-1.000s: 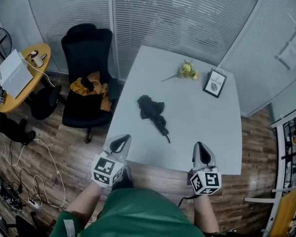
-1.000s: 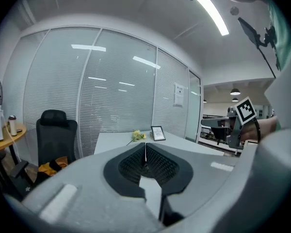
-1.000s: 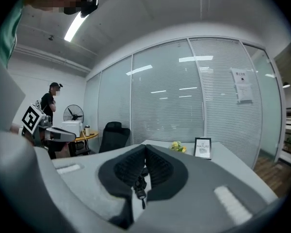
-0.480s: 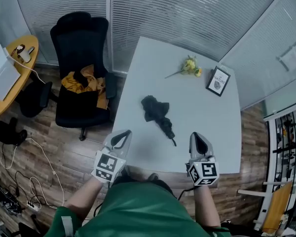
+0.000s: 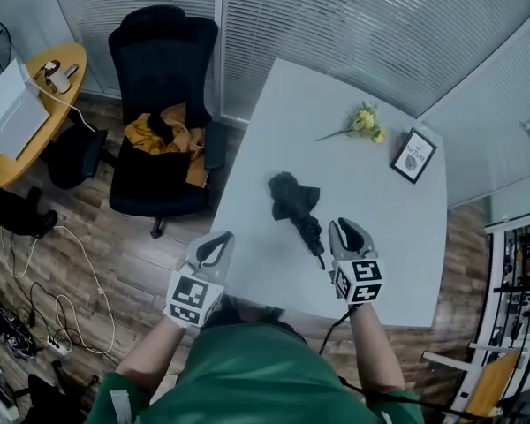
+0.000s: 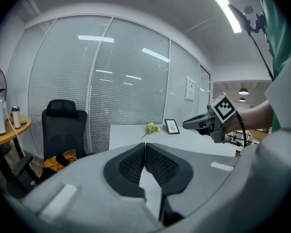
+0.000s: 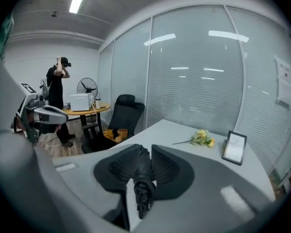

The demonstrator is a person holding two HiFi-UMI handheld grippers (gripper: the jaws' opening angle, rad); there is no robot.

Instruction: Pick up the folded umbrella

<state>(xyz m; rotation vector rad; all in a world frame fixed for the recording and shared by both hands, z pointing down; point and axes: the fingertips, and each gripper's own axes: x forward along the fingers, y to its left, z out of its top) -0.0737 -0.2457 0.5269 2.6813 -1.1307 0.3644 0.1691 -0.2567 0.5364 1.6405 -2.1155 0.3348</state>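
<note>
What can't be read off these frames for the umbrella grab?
- Right gripper view: right gripper jaws have just been opening, umbrella in the gap; black on black hides any contact.
- Left gripper view: the left gripper itself hides the umbrella.
- Picture frame: print too small, every view.

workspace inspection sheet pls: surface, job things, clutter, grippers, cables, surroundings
surface: white table, holding three items
job's things: folded umbrella, black, lying flat mid-table, narrow end toward the near edge
clutter: yellow flower and picture frame at the far side, apart from the umbrella
grippers: left gripper shut, empty, by the near table edge; right gripper jaws have just been opening, umbrella's narrow end lined up in the gap, not gripped
cables: loose cables on the wood floor at left
surroundings: office chair with orange cloth, round yellow table, blinds behind glass, a person standing far off
</note>
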